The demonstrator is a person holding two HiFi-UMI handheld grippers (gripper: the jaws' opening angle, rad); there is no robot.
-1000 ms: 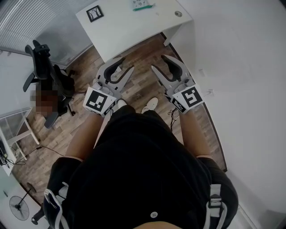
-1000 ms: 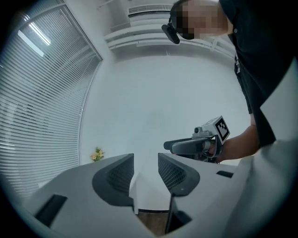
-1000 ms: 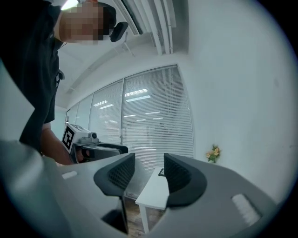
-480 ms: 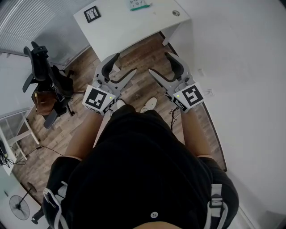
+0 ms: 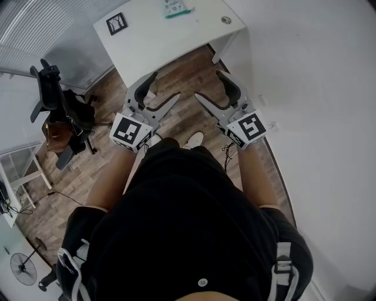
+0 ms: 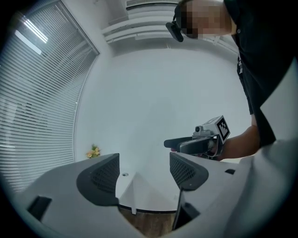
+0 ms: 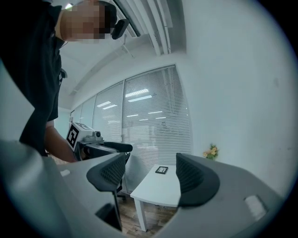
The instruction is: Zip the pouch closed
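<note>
white bench (image 5: 164, 44) fills the top of the head view, beside the white wall (image 5: 317, 88); on it a black-framed marker card (image 5: 116, 23) sits near the left end and a small round thing (image 5: 226, 20) near the right end; between them, at the far edge, lies a small white-and-green item that looks to be the pouch (image 5: 174, 7), too small to tell how its zip stands; the left gripper (image 5: 166, 84) and right gripper (image 5: 207, 84) hang side by side over the wood floor (image 5: 188, 70), short of the bench's near edge and well apart from the pouch, so the bare bench top lies between them and it; both sets of fingers have just been opening and now stand spread wide with nothing between them; in the left gripper view the dark ribbed fingers (image 6: 100, 179) frame the bench's end and one leg, with the right gripper off to the right; in the right gripper view the fingers (image 7: 109, 174) frame the bench top and the marker card, window blinds (image 7: 149, 125) behind; a small bunch of flowers (image 7: 212, 151) stands by the wall; a black office chair (image 5: 56, 100) with a brown bag (image 5: 54, 132) stands on the floor left of the left gripper; the person's shoes (image 5: 194, 139) show just below the grippers; a fan (image 5: 24, 271) sits at the lower left
</note>
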